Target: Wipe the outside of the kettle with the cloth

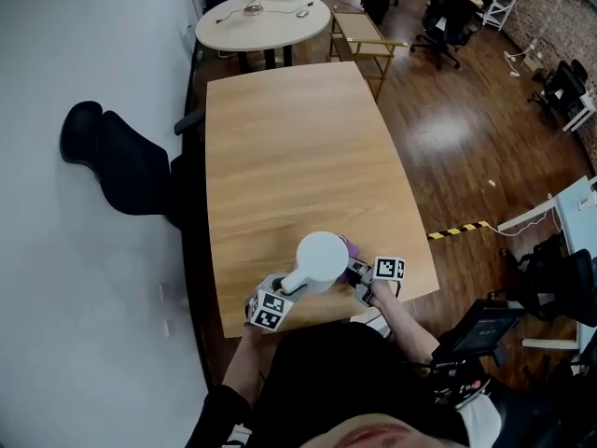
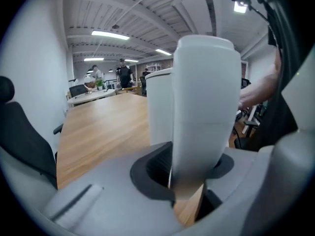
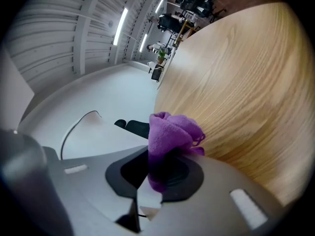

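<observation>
A white kettle [image 1: 322, 258] hangs over the near end of the long wooden table [image 1: 298, 157]. My left gripper [image 1: 291, 287] is shut on its handle, which in the left gripper view rises as a broad white bar [image 2: 204, 112] between the jaws, with the kettle's body [image 2: 158, 107] behind it. My right gripper [image 1: 360, 271] is just right of the kettle, shut on a bunched purple cloth [image 1: 349, 248]. In the right gripper view the cloth [image 3: 172, 132] sticks out of the jaws [image 3: 160, 173] above the tabletop.
A black office chair [image 1: 121, 161] stands against the white wall left of the table. Beyond the far end are a round table [image 1: 263, 21] and more chairs. Striped tape [image 1: 459, 229] lies on the floor at the right. People [image 2: 120, 73] stand far off.
</observation>
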The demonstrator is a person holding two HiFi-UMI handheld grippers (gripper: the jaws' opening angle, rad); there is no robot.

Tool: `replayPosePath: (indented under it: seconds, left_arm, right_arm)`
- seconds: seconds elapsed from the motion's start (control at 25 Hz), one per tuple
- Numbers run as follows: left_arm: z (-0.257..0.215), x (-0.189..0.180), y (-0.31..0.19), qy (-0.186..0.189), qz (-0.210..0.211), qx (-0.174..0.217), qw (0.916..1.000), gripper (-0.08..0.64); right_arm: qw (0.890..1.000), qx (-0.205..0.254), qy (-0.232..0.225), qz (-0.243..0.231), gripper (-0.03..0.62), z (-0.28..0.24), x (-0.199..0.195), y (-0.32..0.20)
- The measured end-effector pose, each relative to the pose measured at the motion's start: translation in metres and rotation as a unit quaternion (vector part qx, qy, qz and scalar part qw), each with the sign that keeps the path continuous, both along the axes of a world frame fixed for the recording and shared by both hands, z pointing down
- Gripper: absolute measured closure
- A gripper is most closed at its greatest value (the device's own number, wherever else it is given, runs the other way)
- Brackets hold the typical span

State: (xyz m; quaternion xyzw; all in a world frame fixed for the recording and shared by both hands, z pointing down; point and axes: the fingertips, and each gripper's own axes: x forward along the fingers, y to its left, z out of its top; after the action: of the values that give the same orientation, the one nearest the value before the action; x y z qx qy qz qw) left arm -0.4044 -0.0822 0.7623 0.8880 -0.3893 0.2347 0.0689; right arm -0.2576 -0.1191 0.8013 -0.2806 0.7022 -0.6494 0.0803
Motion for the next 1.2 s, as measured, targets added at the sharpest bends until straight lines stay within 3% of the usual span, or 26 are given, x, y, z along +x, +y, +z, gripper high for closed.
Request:
replayPosePath:
  seconds: [0.12,0.2,0.32,0.4,0.48,0.6,0.68,0.76,0.8,0.84,0.92,1.0,1.12,1.2]
  left_arm:
    - [0.015,0.01,-0.001,0.047,-0.042,-0.042,0.9972,0.091]
    - [0.024,0.03,-0.009,0.094,-0.069,-0.086,0.9895,0.093]
    - [0.006,0.105,-0.032,0.159,-0.119,-0.173,0.9647,0.092]
    - [-0.022,0.134,-0.036,0.185,-0.158,-0.226,0.9432,0.091]
    - [-0.037,0.142,-0.033,0.208,-0.186,-0.26,0.9244,0.091]
    - [-0.026,0.128,-0.019,0.244,-0.201,-0.272,0.9089,0.091]
    - [0.001,0.104,-0.008,0.276,-0.216,-0.285,0.8921,0.089]
    - [0.027,0.089,-0.029,0.323,-0.246,-0.311,0.8593,0.089]
    - [0.035,0.087,-0.052,0.348,-0.262,-0.324,0.8398,0.089]
    - [0.04,0.087,-0.075,0.37,-0.278,-0.336,0.8203,0.089]
    - [0.054,0.087,-0.099,0.406,-0.307,-0.356,0.7834,0.091]
    - [0.074,0.08,-0.091,0.44,-0.329,-0.37,0.7491,0.091]
    - [0.102,0.078,-0.078,0.49,-0.357,-0.385,0.6961,0.091]
    - [0.122,0.078,-0.073,0.508,-0.379,-0.398,0.663,0.091]
  right_arm:
    - [0.997,0.07,0.01,-0.036,0.549,0.016,0.011,-0.017]
    - [0.99,0.125,0.016,-0.064,0.549,0.025,0.033,-0.039]
    - [0.994,0.079,-0.032,-0.067,0.548,-0.006,0.104,-0.066]
    - [0.988,0.109,-0.064,-0.085,0.548,-0.037,0.131,-0.084]
    - [0.984,0.126,-0.075,-0.098,0.548,-0.058,0.137,-0.09]
    - [0.981,0.144,-0.071,-0.109,0.548,-0.057,0.127,-0.08]
    - [0.969,0.209,-0.082,-0.103,0.548,-0.071,0.12,-0.086]
    - [0.951,0.283,-0.097,-0.079,0.548,-0.101,0.125,-0.116]
    - [0.953,0.28,-0.104,-0.055,0.548,-0.103,0.132,-0.134]
    - [0.965,0.237,-0.111,-0.022,0.548,-0.088,0.143,-0.15]
    - [0.987,0.1,-0.115,0.045,0.548,-0.034,0.161,-0.164]
    - [0.991,0.027,-0.114,0.072,0.548,0.006,0.162,-0.143]
    - [0.985,0.013,-0.154,0.079,0.548,0.012,0.153,-0.113]
    - [0.972,0.072,-0.206,0.082,0.548,-0.02,0.152,-0.119]
